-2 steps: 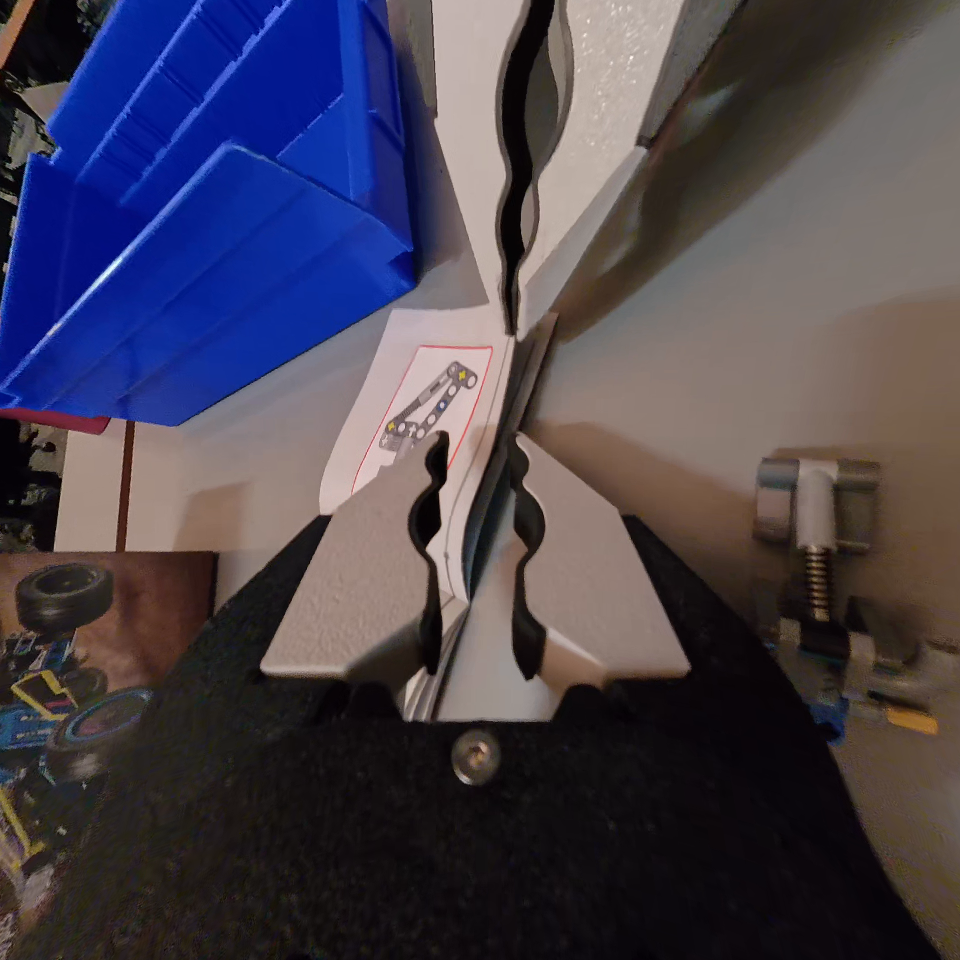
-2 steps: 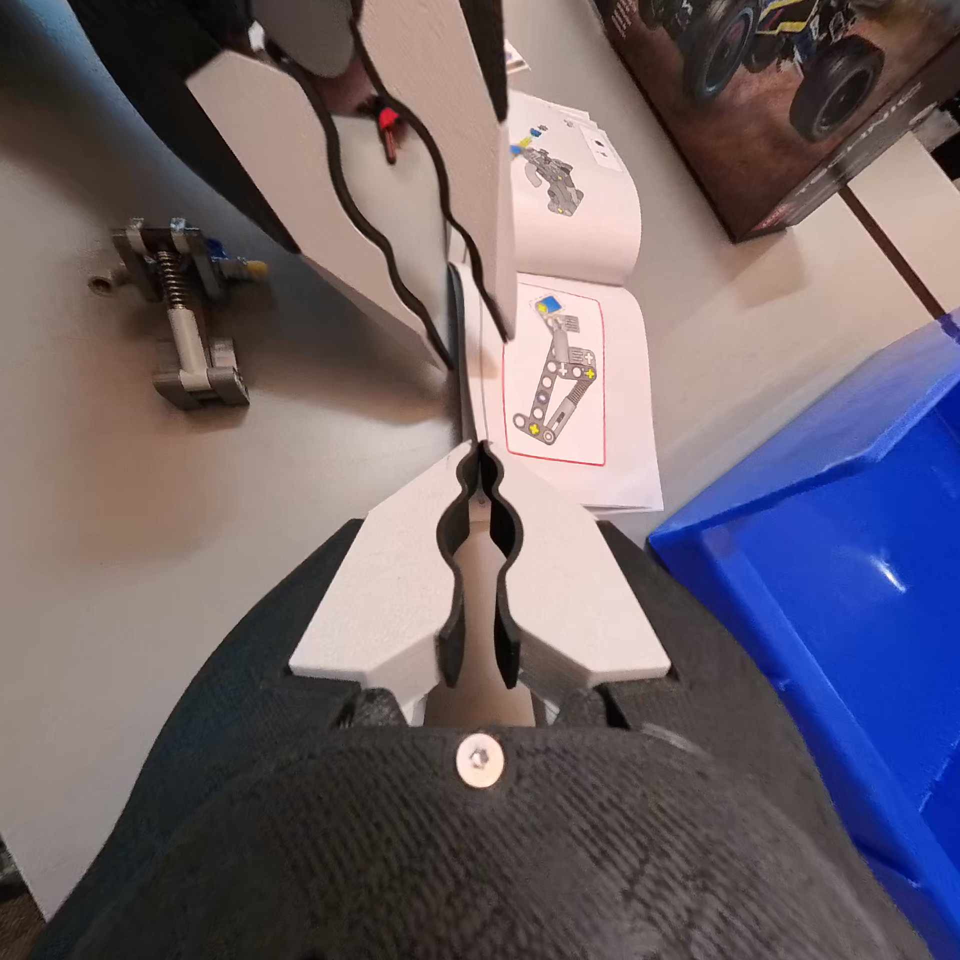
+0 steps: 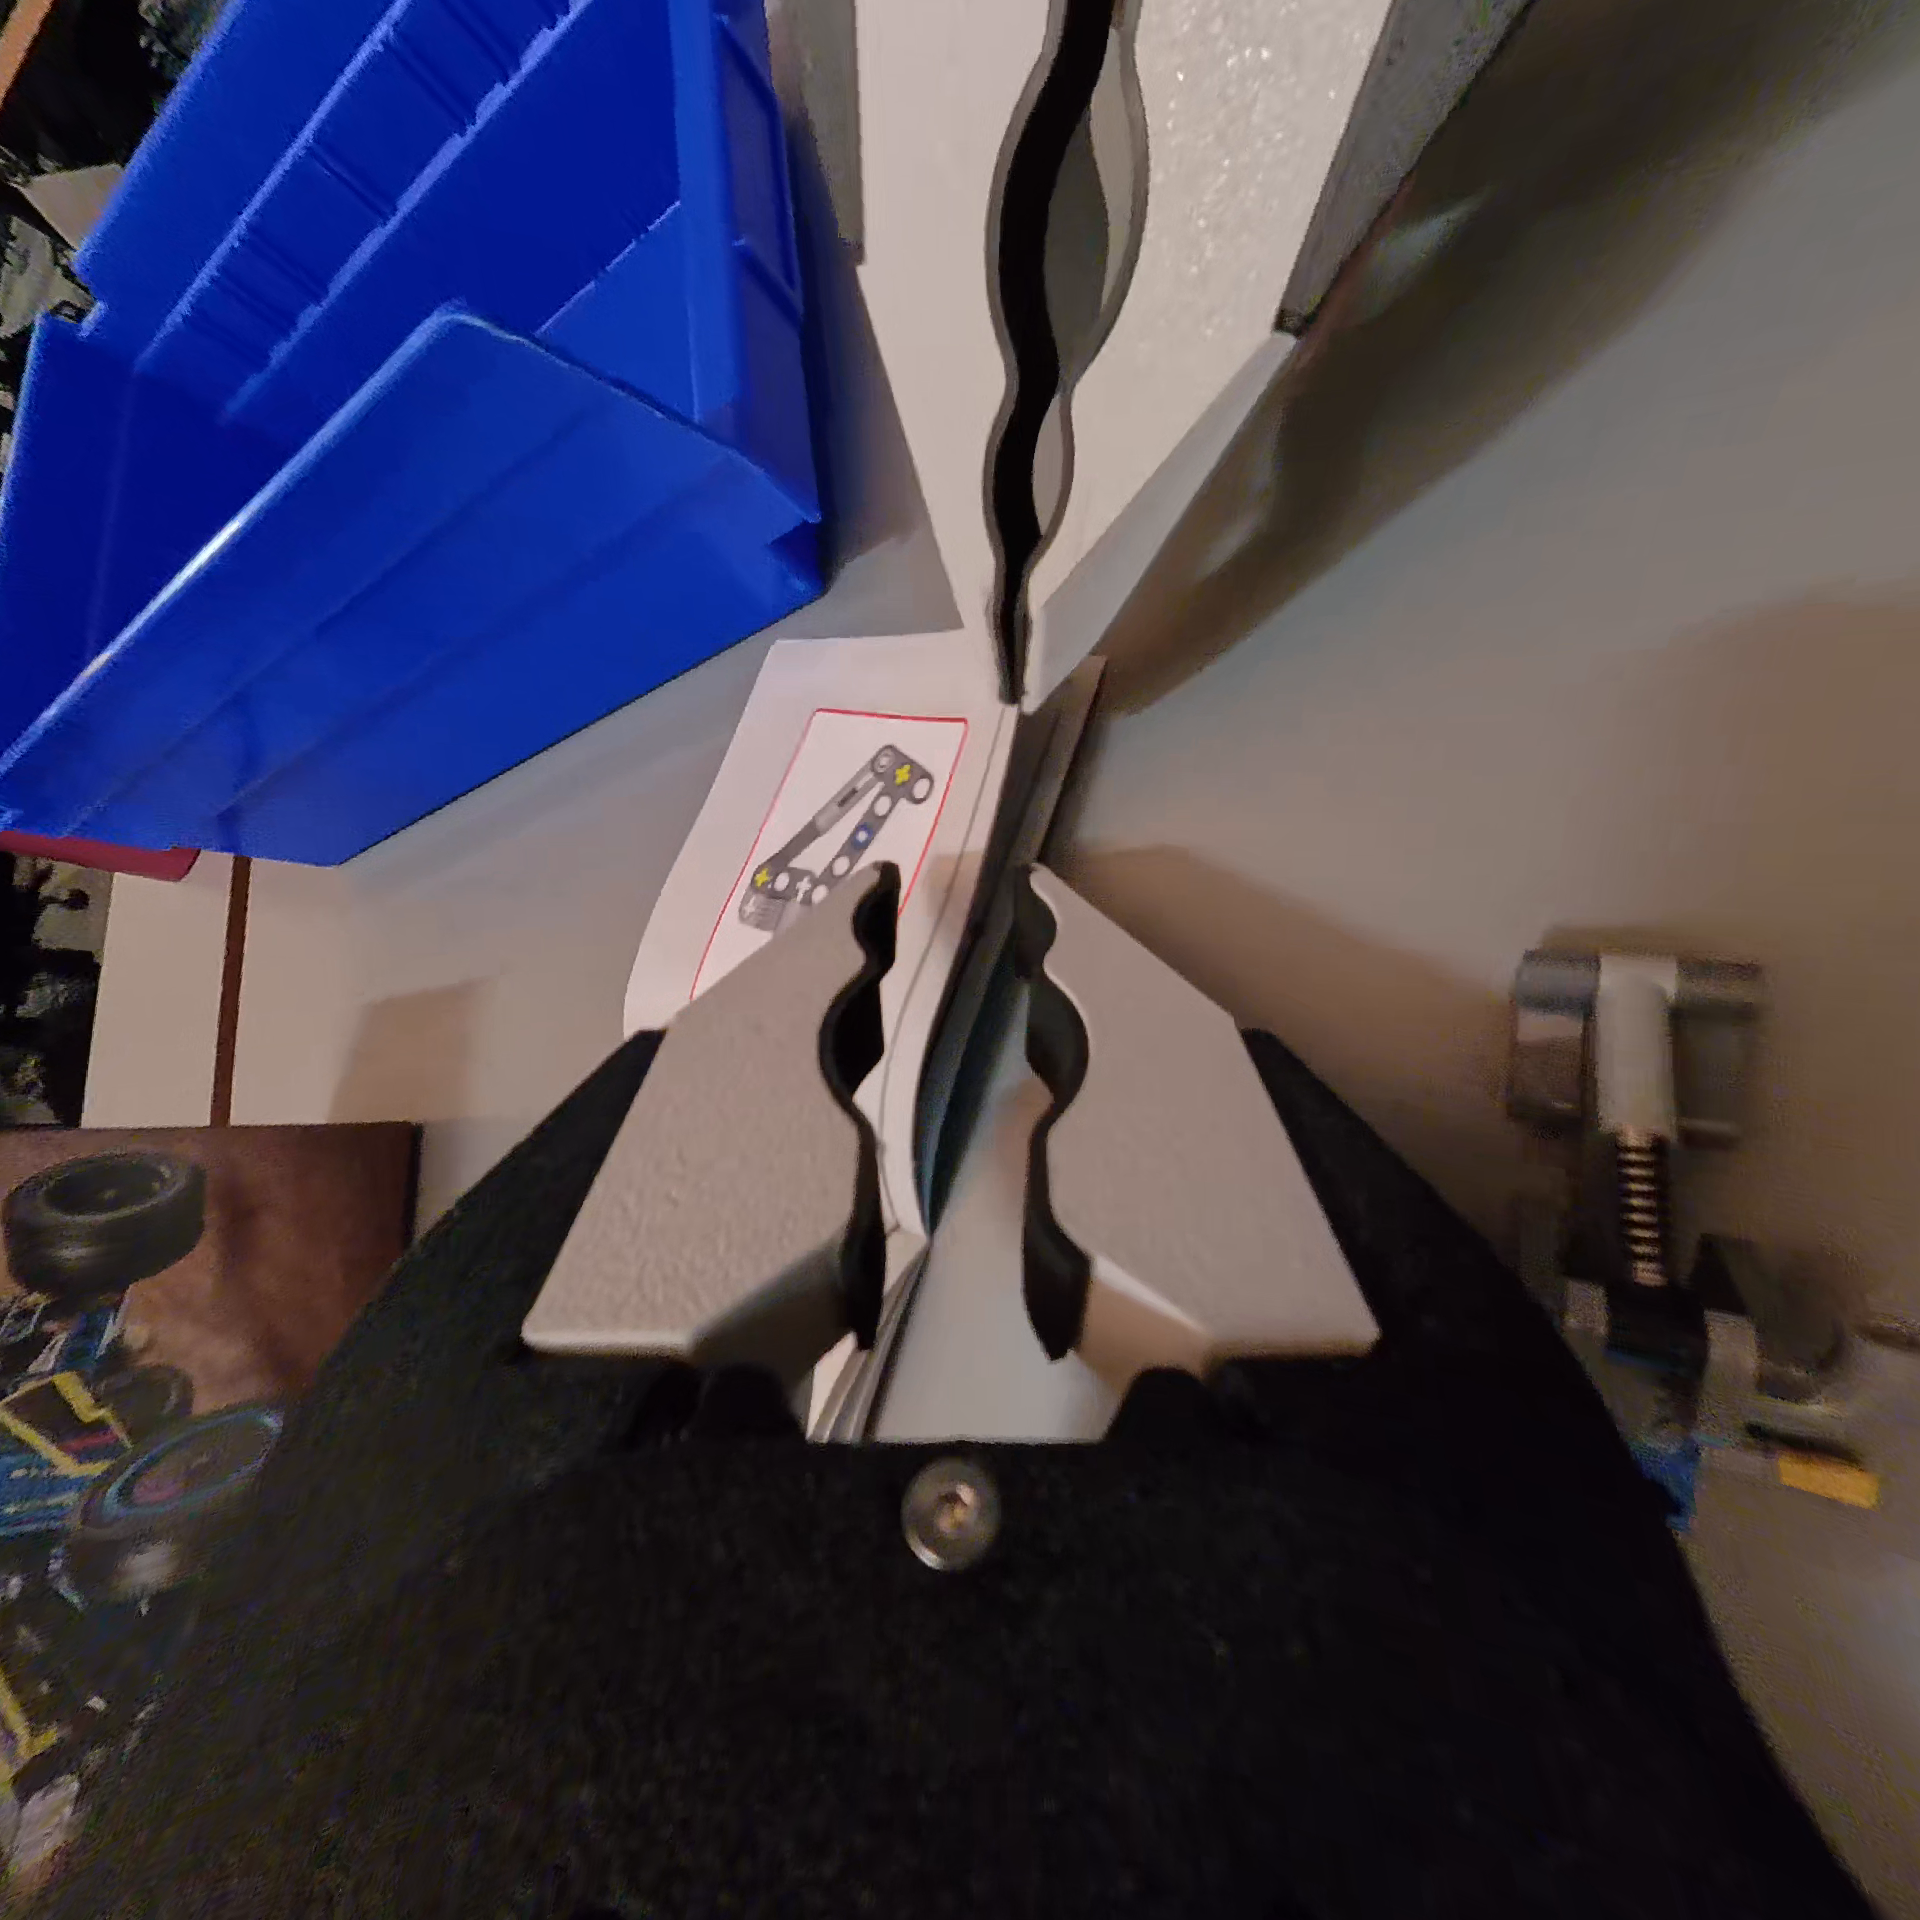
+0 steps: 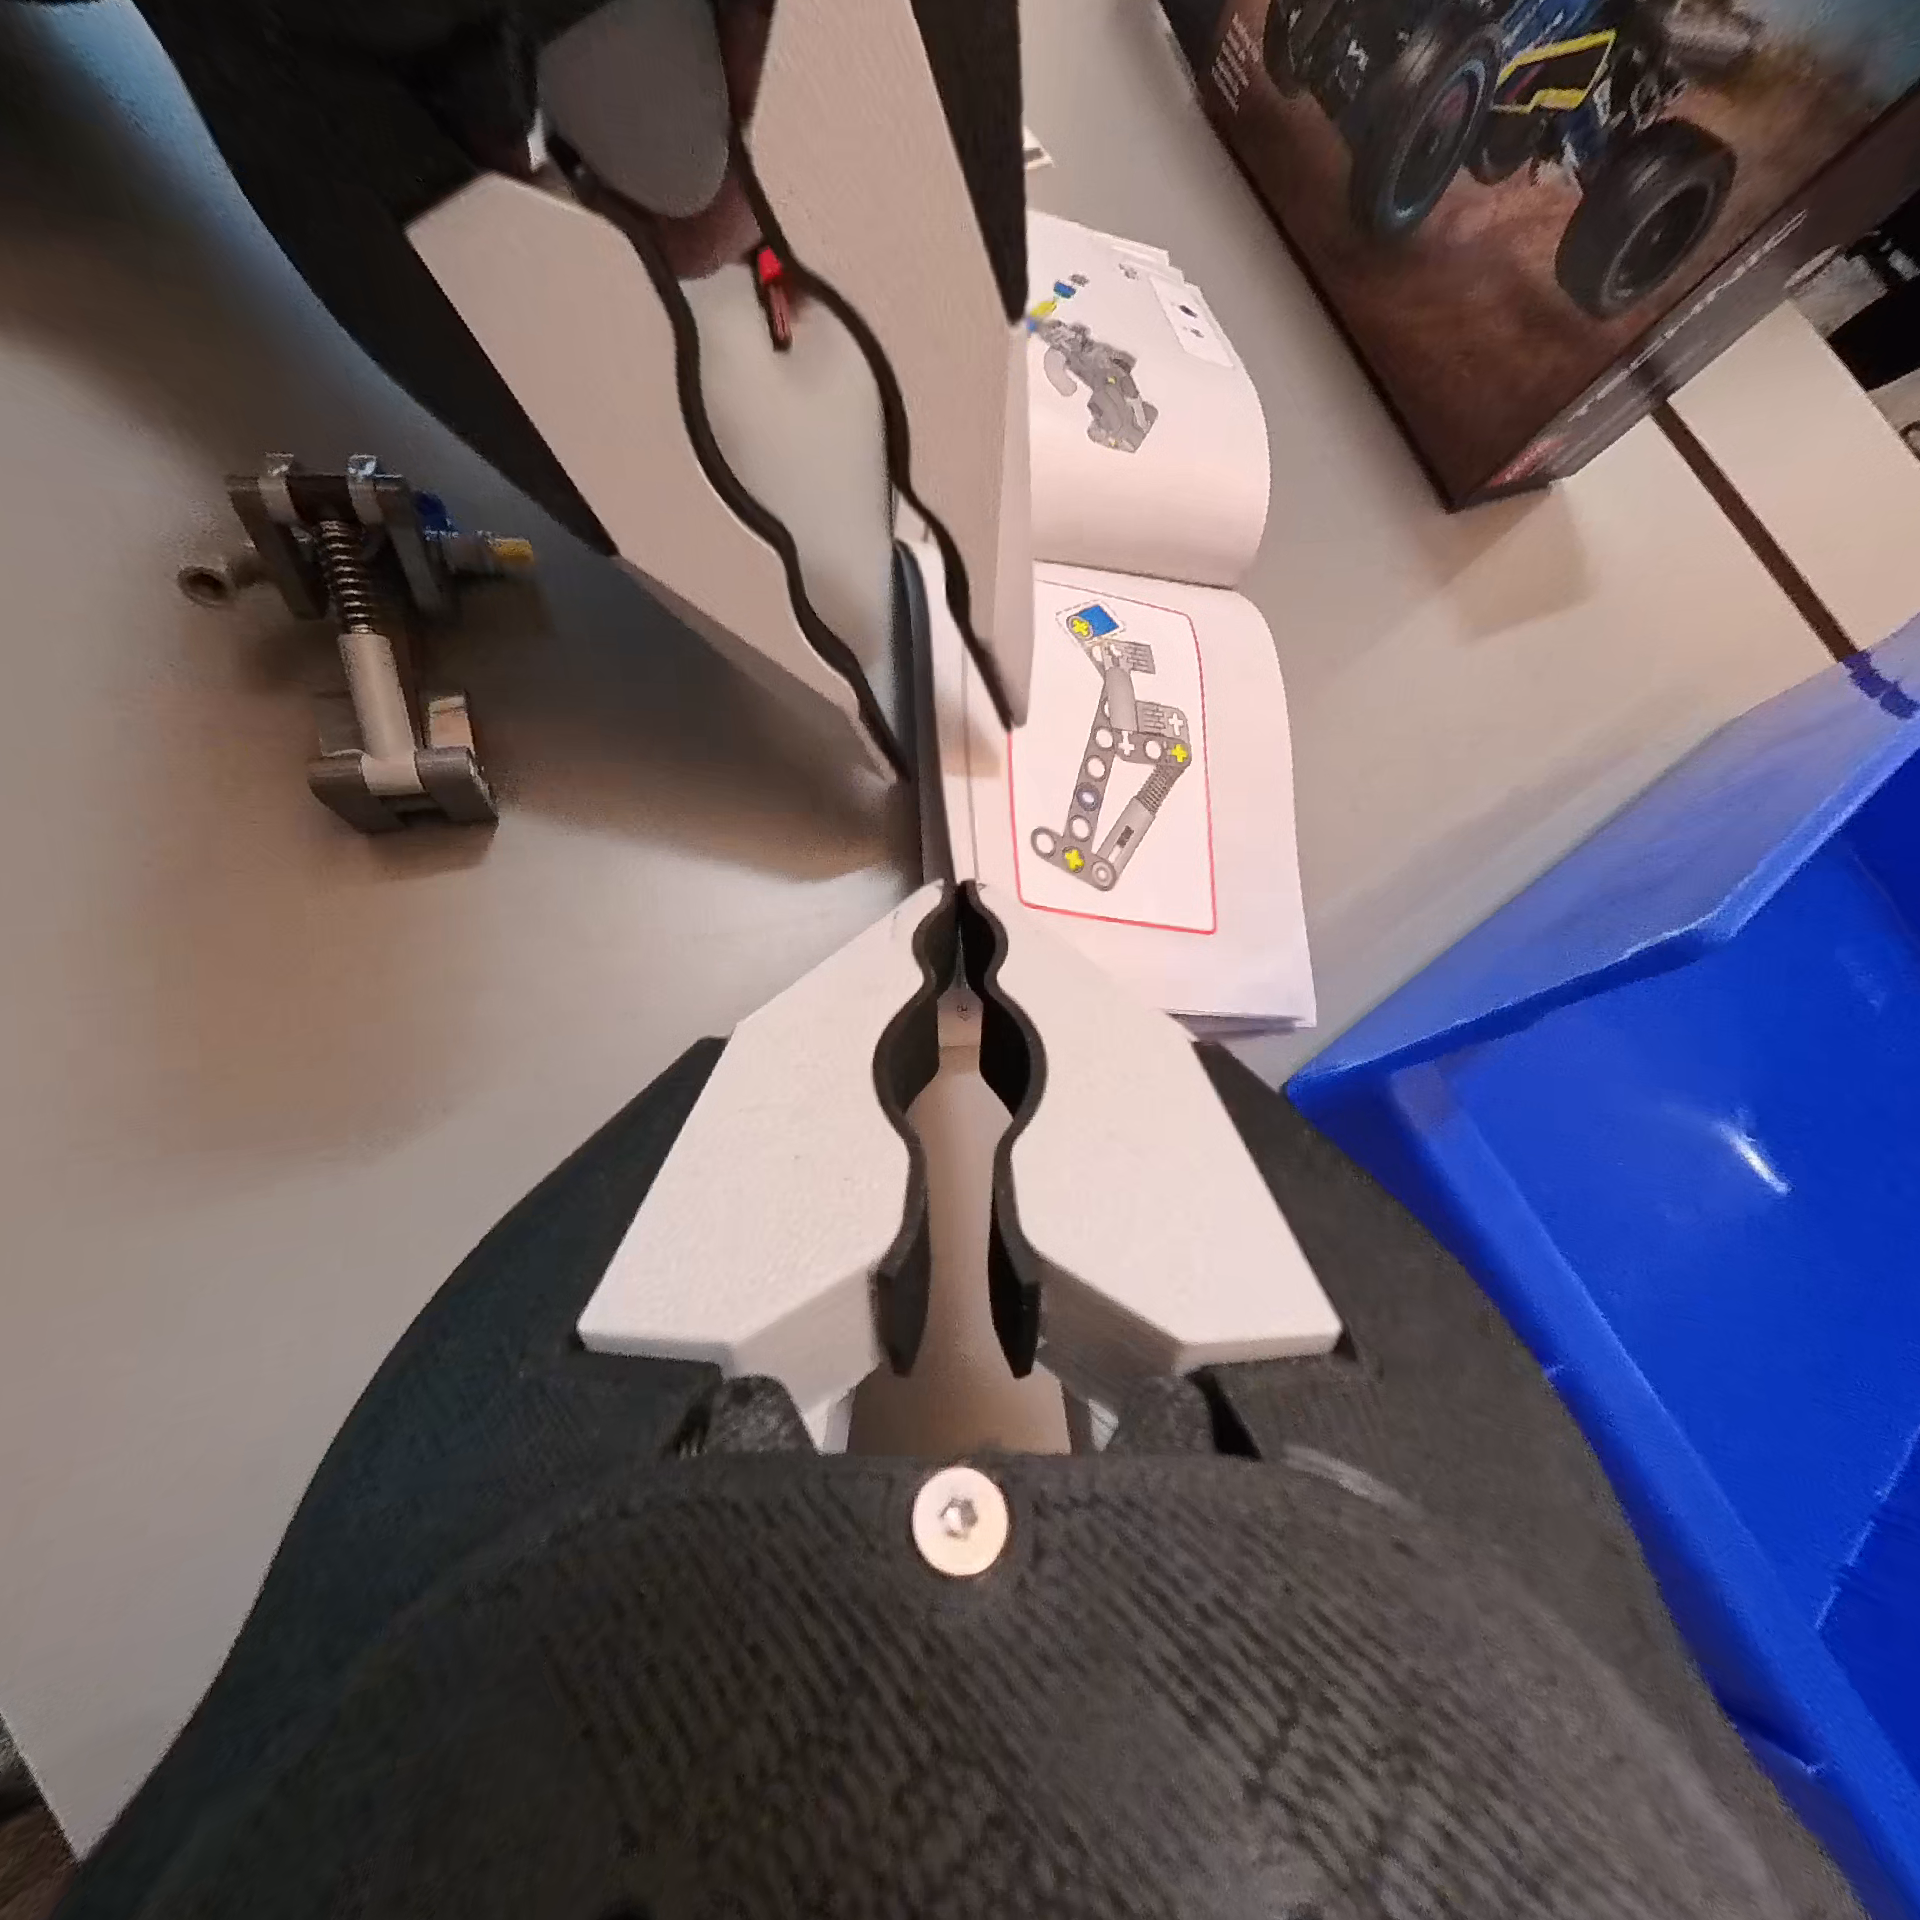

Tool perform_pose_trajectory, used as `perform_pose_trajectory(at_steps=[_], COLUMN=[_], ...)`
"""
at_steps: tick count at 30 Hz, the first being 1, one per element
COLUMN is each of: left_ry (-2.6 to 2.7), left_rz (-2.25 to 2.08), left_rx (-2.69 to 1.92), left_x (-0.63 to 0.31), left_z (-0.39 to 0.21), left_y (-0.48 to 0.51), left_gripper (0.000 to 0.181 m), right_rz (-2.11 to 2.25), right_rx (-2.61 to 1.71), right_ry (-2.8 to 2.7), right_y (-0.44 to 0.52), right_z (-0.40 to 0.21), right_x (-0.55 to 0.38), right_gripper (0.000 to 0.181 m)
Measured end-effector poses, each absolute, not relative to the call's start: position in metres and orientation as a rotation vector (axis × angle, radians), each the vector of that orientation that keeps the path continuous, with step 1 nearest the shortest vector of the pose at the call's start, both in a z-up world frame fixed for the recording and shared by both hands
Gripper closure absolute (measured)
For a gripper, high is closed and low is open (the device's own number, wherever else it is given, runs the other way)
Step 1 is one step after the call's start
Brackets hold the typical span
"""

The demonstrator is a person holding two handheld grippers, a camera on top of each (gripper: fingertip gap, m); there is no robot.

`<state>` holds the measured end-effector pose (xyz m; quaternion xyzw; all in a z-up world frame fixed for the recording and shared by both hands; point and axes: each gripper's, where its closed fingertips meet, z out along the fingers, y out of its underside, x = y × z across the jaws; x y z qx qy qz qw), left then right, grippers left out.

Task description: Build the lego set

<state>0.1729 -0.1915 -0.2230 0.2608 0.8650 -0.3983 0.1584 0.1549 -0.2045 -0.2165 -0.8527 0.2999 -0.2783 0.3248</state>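
The lego assembly (image 4: 379, 639), one grey sprung piece, lies flat on your surface (image 4: 260, 987), long axis running away from you. One instruction booklet (image 4: 1143, 790) lies open; your right claw (image 4: 961, 902) pinches its page, your left claw (image 3: 956, 883) spread around pages. One blue bin (image 4: 1662, 1195) sits nearby.

Warm, dimmish indoor light, perhaps from overhead. The grippers throw broad soft shadows across the table (image 3: 1558, 644). A small glare spot sits on the bin (image 4: 1756, 1164). Wide-angle bending stretches the edges; the assembly (image 3: 1642, 1143) looks smeared by blur.
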Motion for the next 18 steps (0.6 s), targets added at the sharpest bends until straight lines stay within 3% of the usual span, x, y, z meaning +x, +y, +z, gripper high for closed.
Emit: perform_pose_trajectory(at_steps=[2, 5, 9, 18], left_ry=[2.453, 2.410, 2.398, 2.341], left_rz=[-1.118, -1.130, -1.096, -1.008], left_rx=[0.754, 0.773, 0.784, 0.832], left_x=[0.174, 0.172, 0.173, 0.178], left_z=[-0.224, -0.220, -0.225, -0.231], left_y=[-0.192, -0.192, -0.190, -0.188], left_gripper=[0.164, 0.181, 0.181, 0.181], right_rz=[-0.739, -0.745, -0.692, -0.700], right_rx=[-2.232, -2.221, -2.274, -2.320], right_ry=[0.782, 0.775, 0.863, 0.871], right_y=[-0.205, -0.207, -0.222, -0.225], right_z=[-0.214, -0.211, -0.223, -0.237], right_x=[0.154, 0.152, 0.144, 0.148], right_gripper=[0.181, 0.181, 0.173, 0.178])
